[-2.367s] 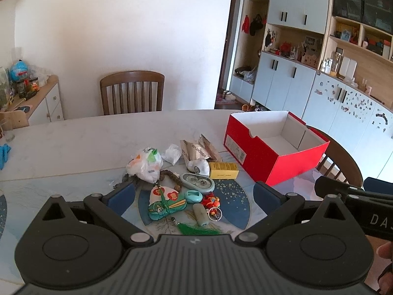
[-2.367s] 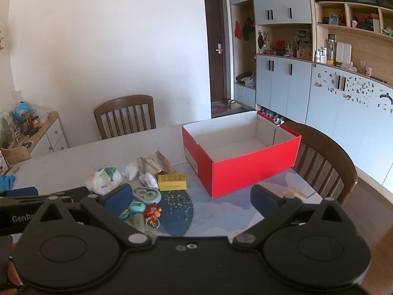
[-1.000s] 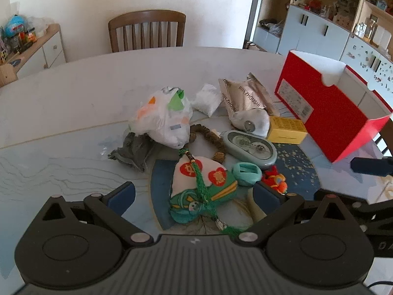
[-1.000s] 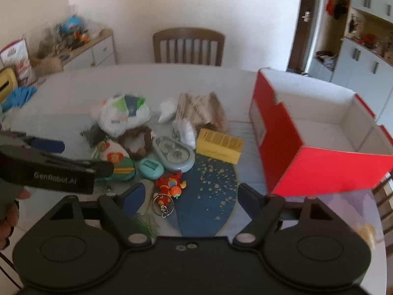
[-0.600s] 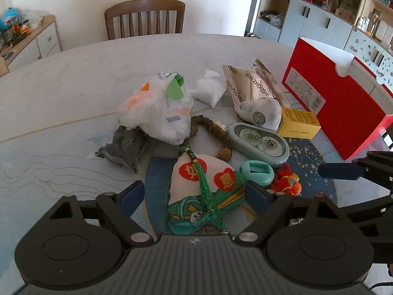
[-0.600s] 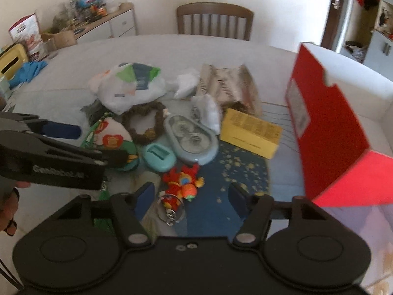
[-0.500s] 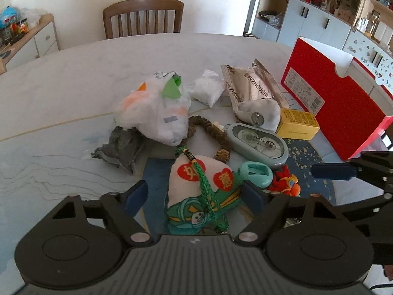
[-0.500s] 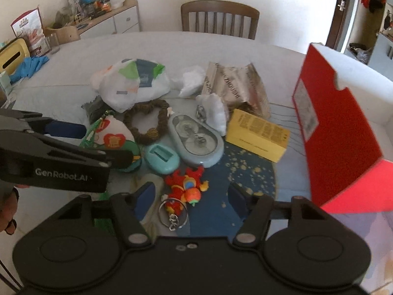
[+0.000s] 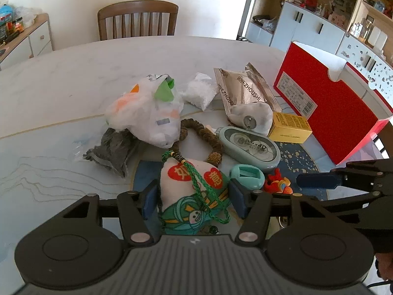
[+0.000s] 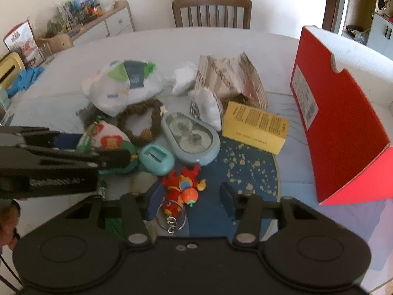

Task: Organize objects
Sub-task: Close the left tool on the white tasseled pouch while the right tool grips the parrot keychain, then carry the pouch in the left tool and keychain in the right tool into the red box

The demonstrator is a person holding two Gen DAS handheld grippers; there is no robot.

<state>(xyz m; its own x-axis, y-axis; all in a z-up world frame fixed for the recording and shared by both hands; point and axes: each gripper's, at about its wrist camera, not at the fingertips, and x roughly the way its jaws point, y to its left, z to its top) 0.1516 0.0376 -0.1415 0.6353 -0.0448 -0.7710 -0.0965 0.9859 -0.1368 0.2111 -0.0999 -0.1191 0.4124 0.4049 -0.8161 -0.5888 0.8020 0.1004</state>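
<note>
Left wrist view: the left tongs [image 9: 192,198], closing in just now, bracket the white-and-green embroidered cloth pouch [image 9: 194,191] on the tabletop [image 9: 61,78]; whether the pads press it I cannot tell. Its long axis runs away from the camera, green cord end pointing toward the red cardboard box [image 9: 326,115].

Right wrist view: the right tongs [image 10: 190,200], also narrowing, straddle the red-orange plush keychain [image 10: 183,188], pads apart from it, metal rings nearest the camera, left of the box.
</note>
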